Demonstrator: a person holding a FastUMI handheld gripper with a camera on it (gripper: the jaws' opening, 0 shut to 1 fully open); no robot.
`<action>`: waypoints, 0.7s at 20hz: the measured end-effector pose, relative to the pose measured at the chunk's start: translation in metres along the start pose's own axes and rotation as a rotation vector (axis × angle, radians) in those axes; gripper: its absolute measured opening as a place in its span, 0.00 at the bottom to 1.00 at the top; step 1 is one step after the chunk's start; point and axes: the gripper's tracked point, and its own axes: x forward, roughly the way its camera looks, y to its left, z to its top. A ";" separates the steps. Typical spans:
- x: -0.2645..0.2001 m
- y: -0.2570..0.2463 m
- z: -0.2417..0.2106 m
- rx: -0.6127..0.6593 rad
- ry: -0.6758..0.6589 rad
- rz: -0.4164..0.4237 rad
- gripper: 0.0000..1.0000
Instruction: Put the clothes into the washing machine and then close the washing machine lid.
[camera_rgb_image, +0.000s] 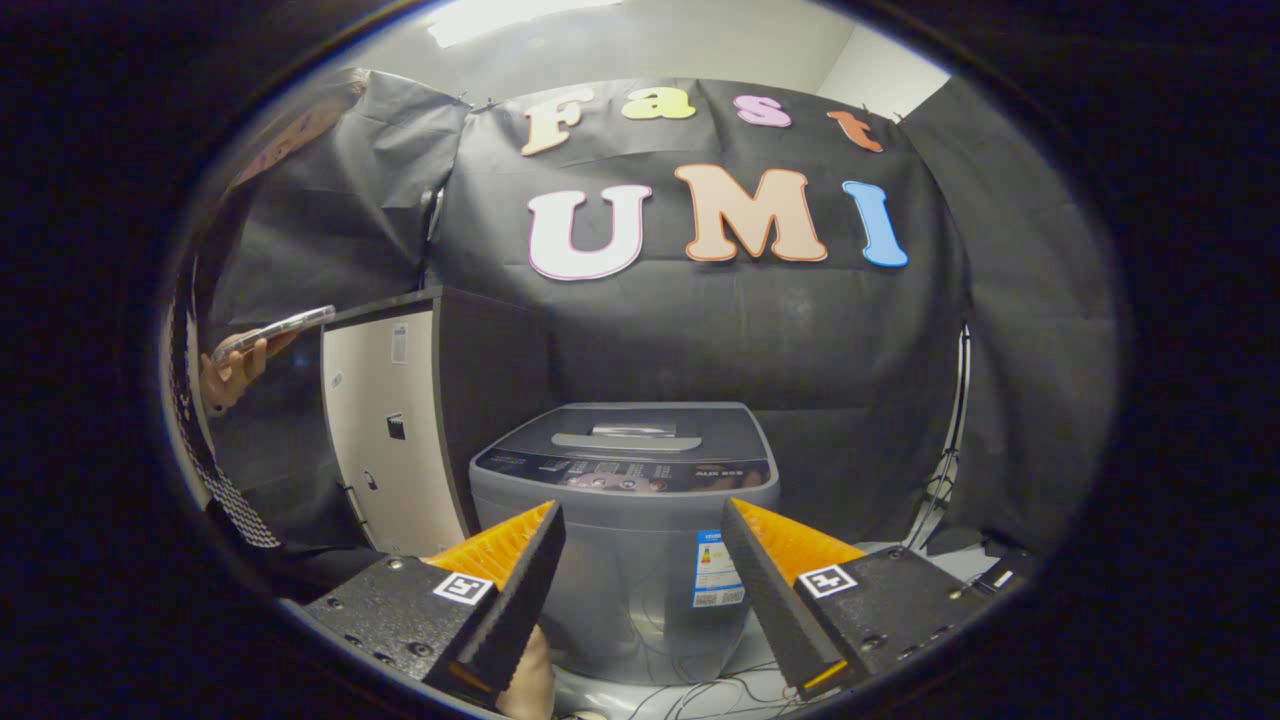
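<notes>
Gripper (640, 520) hovering spread and empty before the washing machine (625, 540)

The washing machine is standing just beyond the fingers, its lid (625, 432) lying closed — no clothes are showing, so the likely slip is reaching in before the lid is lifted.

one washing machine (625, 520), one cabinet (385, 430), one phone (272, 330)

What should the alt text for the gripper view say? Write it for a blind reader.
The open, empty gripper faces a grey washing machine whose lid is closed. A white cabinet stands beside the machine, where a hand holds a phone.
</notes>
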 end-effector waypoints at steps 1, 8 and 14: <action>-0.001 0.000 0.000 0.000 0.001 0.001 0.95; -0.001 0.000 -0.001 0.002 0.007 0.003 0.95; -0.002 -0.001 -0.003 0.002 0.012 -0.001 0.95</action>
